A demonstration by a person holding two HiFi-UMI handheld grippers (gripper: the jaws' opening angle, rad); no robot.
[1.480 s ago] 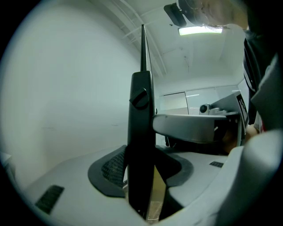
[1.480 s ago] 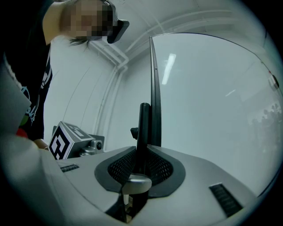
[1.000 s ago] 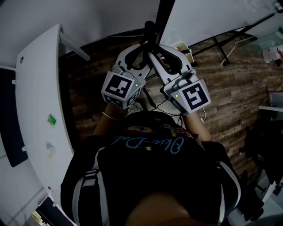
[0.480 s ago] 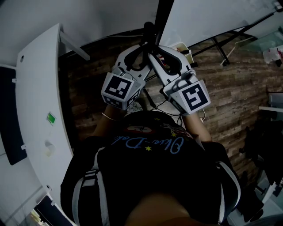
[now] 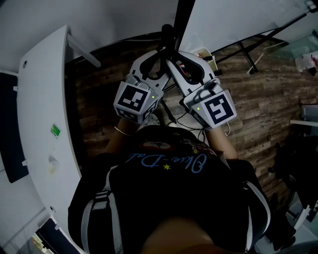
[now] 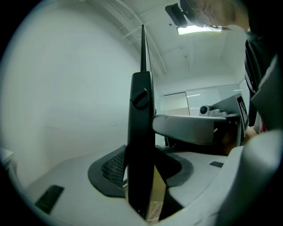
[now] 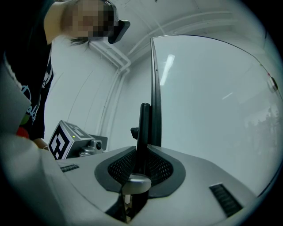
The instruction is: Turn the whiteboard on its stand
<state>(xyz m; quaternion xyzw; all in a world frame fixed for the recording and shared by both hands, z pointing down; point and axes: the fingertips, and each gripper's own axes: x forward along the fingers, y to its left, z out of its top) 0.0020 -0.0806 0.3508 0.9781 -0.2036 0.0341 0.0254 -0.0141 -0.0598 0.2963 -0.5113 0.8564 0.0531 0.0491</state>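
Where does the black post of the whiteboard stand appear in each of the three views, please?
Head view: black post top centre, just left of the whiteboard edge.
Left gripper view: black post centre, large, rising from the bottom.
Right gripper view: black post centre, slimmer, lower half.
Shared landmark: the whiteboard edge, rising beyond the post.

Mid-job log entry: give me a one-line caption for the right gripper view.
Right tongs clamp the black stand post, with the whiteboard rising just behind it.
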